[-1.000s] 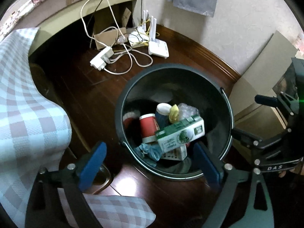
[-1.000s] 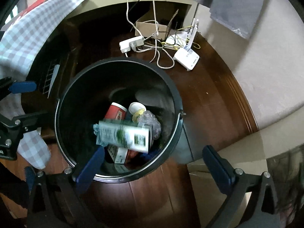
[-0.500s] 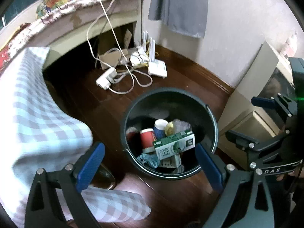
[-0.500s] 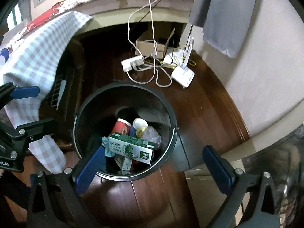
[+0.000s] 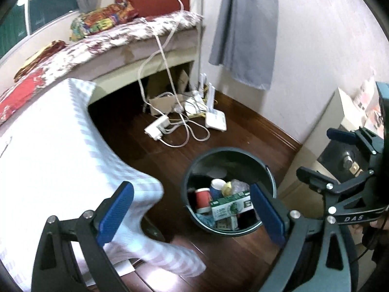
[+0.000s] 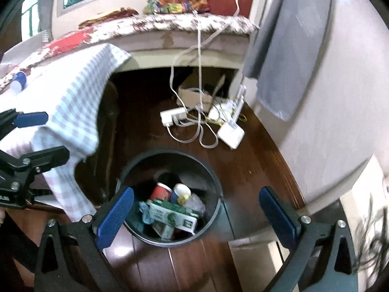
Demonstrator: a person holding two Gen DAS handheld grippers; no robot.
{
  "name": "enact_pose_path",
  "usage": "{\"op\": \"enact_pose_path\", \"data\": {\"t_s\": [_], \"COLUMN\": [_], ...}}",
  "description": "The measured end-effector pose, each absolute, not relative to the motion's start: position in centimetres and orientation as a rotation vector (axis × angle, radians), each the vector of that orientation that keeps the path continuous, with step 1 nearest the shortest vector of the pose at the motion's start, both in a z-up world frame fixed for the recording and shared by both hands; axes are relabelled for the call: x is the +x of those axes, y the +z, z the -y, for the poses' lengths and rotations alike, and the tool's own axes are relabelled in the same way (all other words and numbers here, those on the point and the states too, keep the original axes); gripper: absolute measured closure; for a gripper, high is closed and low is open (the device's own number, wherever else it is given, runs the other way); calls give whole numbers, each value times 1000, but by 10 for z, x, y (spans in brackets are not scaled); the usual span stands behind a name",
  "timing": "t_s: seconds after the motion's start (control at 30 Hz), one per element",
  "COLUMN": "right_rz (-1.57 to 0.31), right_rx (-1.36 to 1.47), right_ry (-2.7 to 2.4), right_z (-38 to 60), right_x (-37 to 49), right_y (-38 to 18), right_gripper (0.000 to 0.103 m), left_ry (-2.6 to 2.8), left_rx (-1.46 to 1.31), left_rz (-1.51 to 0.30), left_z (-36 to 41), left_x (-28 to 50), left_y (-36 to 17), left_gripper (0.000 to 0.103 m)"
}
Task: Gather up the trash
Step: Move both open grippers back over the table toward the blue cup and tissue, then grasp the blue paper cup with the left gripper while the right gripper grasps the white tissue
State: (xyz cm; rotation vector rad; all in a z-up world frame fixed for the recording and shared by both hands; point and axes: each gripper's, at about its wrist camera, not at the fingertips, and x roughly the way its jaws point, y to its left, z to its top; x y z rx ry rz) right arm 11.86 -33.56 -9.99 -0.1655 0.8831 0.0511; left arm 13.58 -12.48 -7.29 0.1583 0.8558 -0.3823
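Observation:
A black round trash bin (image 5: 268, 170) stands on the dark wood floor; it also shows in the right wrist view (image 6: 214, 175). Inside lie a green and white carton (image 5: 231, 206) (image 6: 173, 215), a red paper cup (image 5: 202, 196) (image 6: 161, 191), a blue and white cup (image 5: 217, 187) and crumpled plastic (image 6: 195, 200). My left gripper (image 5: 192, 215) is open and empty, well above the bin. My right gripper (image 6: 197, 215) is open and empty, also above it. The right gripper shows at the right of the left wrist view (image 5: 323, 154), the left gripper at the left of the right wrist view (image 6: 41, 136).
A table with a checked cloth (image 5: 48, 150) (image 6: 73, 102) stands left of the bin. White power strips, a router and cables (image 5: 184, 121) (image 6: 206, 119) lie on the floor by a bed (image 5: 121, 39). A beige cabinet (image 5: 313, 160) stands right.
Both grippers have risen and drawn back from the bin, which looks smaller and lower in both views. More of the bed, the wall and the table cloth has come into view.

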Motion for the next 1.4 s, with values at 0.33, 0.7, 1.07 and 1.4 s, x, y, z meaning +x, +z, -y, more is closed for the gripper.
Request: {"op": "enact_pose_path", "data": {"t_s": [0.33, 0.7, 1.07, 1.4], "right_rz": [-815, -734, -728, -830], "right_rx": [-190, -273, -275, -329], "right_ry": [182, 441, 620, 663], "right_z": [265, 127, -22, -132], "right_x": [135, 177, 269, 354], "right_y": [-68, -44, -47, -96], "right_gripper": [0, 0, 0, 0], "left_ry": [-247, 69, 407, 408], "left_rx": [81, -28, -125, -180], "left_rz": [-806, -744, -714, -787], "left_z": [58, -87, -251, -319], "left_x": [135, 145, 190, 264], "left_y": [-55, -44, -48, -82], "left_gripper": [6, 6, 6, 6]}}
